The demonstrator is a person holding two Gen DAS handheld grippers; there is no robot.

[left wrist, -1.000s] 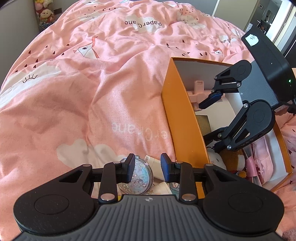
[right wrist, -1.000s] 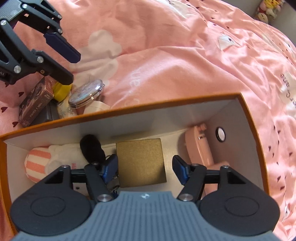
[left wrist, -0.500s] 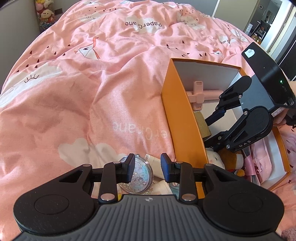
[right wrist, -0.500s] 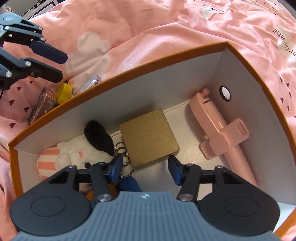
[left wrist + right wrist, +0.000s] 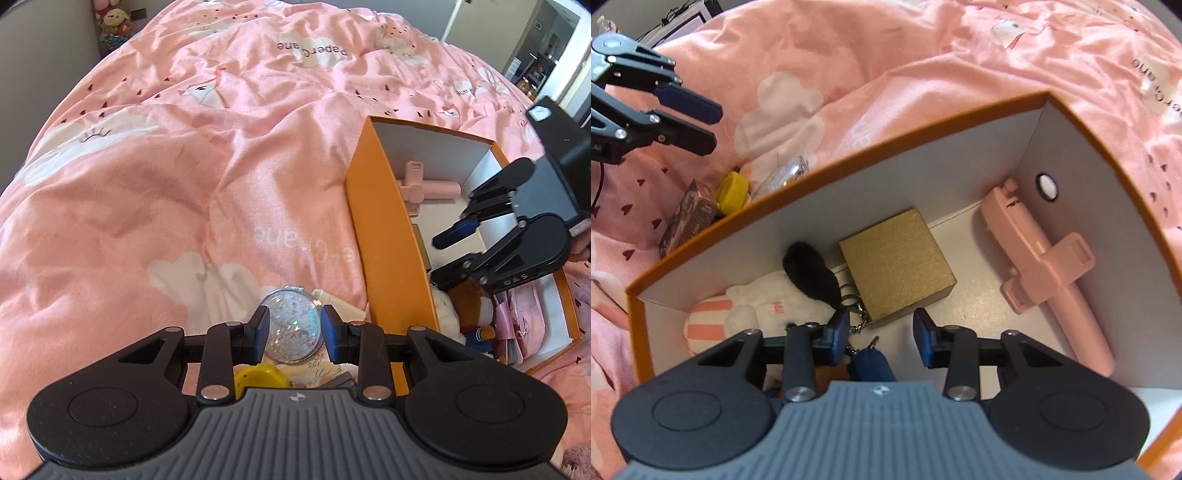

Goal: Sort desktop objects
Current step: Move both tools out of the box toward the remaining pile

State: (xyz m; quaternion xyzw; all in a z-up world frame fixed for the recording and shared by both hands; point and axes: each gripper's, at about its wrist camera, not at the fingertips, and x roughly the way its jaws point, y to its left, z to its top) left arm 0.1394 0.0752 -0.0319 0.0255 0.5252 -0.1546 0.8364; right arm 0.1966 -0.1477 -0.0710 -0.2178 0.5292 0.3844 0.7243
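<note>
An orange box (image 5: 391, 236) with a white inside (image 5: 1082, 155) lies on the pink bedspread. In it lie a gold square box (image 5: 895, 258), a pink phone holder (image 5: 1049, 269), a white plush toy with a black ear (image 5: 775, 306) and a blue keyring pouch (image 5: 871, 363). My right gripper (image 5: 881, 339) is open and empty above the box floor; it also shows in the left wrist view (image 5: 448, 254). My left gripper (image 5: 293, 334) is open, its fingers either side of a round glittery compact mirror (image 5: 291, 328) lying beside the box. I cannot tell if they touch it.
Beside the mirror lie a yellow object (image 5: 260, 376), a small tube (image 5: 340, 302) and a dark printed carton (image 5: 689, 221). Pink fabric items (image 5: 524, 317) fill the box's near end. Plush toys (image 5: 110, 26) sit at the bed's far corner.
My left gripper has shifted so the mirror now lies between its fingers. My right gripper has pulled back and up inside the box, staying open.
</note>
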